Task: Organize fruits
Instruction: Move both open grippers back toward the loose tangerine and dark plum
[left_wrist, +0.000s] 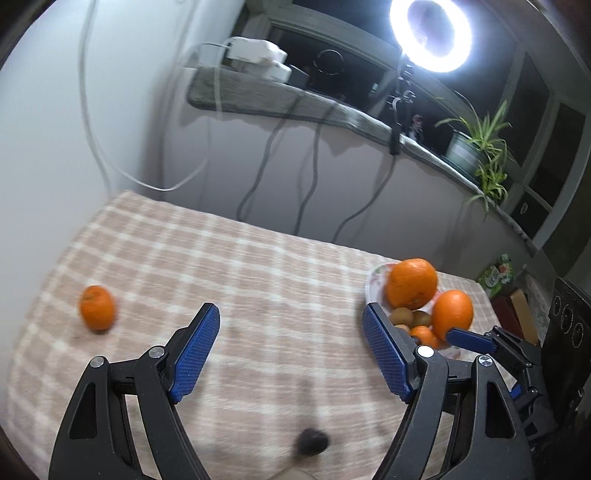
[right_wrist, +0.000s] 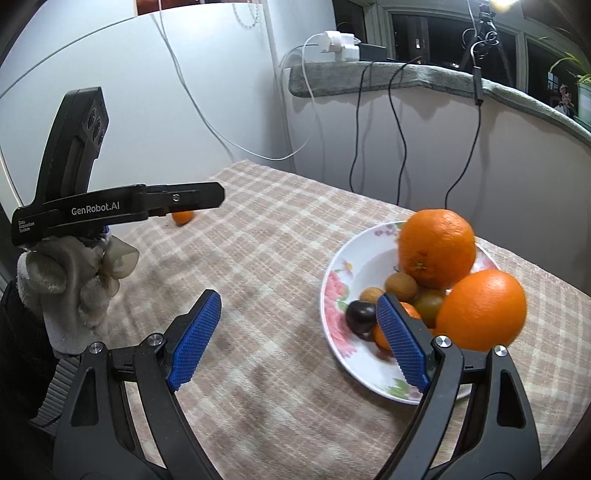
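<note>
While I hover over the checked bench (left_wrist: 258, 266), both my left tongs (left_wrist: 290, 332) and right tongs (right_wrist: 299, 325) gape wide, holding nothing — a dark fruit (left_wrist: 312, 441) sits nearest, the piled plate (right_wrist: 347, 258) right, one loose orange (left_wrist: 96, 307) far left.

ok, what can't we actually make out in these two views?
- Dark object on the cloth, left wrist view: motion-blurred and near the bottom edge, so what it is stays unclear.
- Small fruits in the bowl: partly hidden by the right tool finger and the two big oranges, in both views; a full count is impossible.
- Loose mandarin, right wrist view: top covered by the left tool body.
- Green box, left wrist view: label too small.
</note>
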